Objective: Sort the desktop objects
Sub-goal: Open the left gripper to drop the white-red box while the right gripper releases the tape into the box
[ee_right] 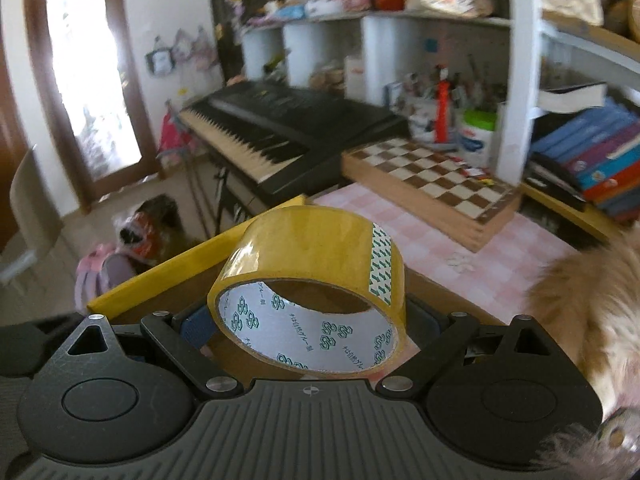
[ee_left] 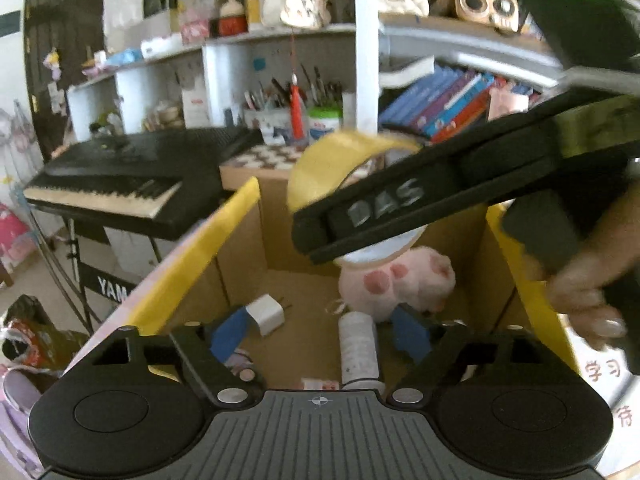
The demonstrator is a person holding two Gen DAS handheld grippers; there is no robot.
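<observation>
Right wrist view shows the right gripper (ee_right: 312, 320) clenched on a tape roll (ee_right: 316, 280) above the box (ee_left: 200, 240), seemingly for dropping beside the charger (ee_left: 266, 314) there, while the left gripper (ee_left: 320, 336) hangs released over it.

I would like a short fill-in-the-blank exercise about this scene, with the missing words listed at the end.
1. The right tool is shut on a roll of yellow ____.
2. The left tool hangs open above a cardboard ____.
3. The charger inside is ____ in colour.
4. The plush toy inside is ____.

Missing words: tape; box; white; pink
</observation>
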